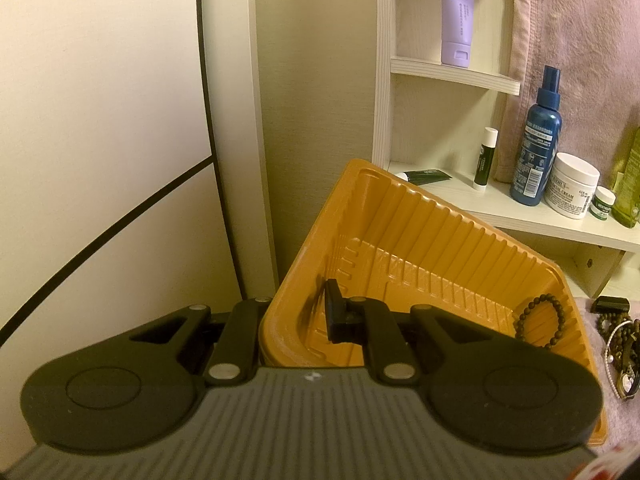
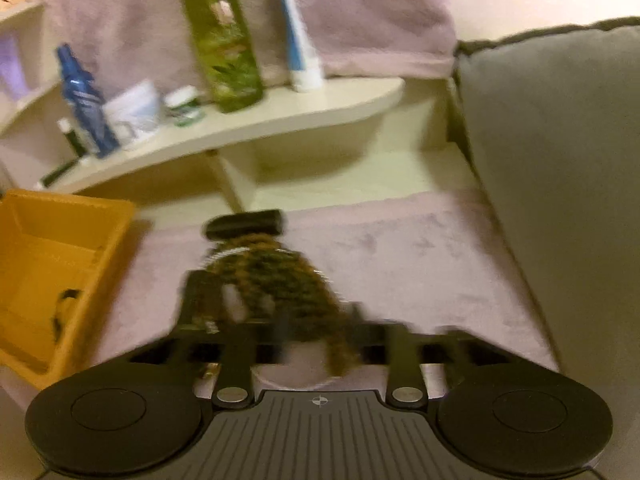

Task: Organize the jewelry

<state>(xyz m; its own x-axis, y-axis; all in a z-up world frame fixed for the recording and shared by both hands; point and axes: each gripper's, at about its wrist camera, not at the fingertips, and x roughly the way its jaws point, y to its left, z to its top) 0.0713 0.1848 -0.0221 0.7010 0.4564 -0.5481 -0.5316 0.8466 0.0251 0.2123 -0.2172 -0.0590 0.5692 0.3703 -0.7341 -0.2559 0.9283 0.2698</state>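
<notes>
My left gripper [image 1: 296,312] is shut on the near left wall of an orange plastic tray [image 1: 420,248], one finger inside and one outside, and holds it tilted. A dark bead bracelet [image 1: 540,322] lies in the tray's right corner. More jewelry [image 1: 620,344], beads and a pearl string, lies on the pink cloth to the tray's right. In the blurred right wrist view, my right gripper [image 2: 276,312] is down at a heap of brown bead jewelry [image 2: 272,272] on the pink cloth [image 2: 400,248]; its jaws look spread around the heap. The tray [image 2: 60,264] is to its left.
A white shelf [image 1: 520,212] behind holds a blue spray bottle [image 1: 536,140], a white cream jar [image 1: 572,184], a lip balm [image 1: 484,160] and a green bottle [image 2: 222,36]. A black box [image 2: 244,224] lies beyond the heap. A grey cushion [image 2: 560,180] stands on the right.
</notes>
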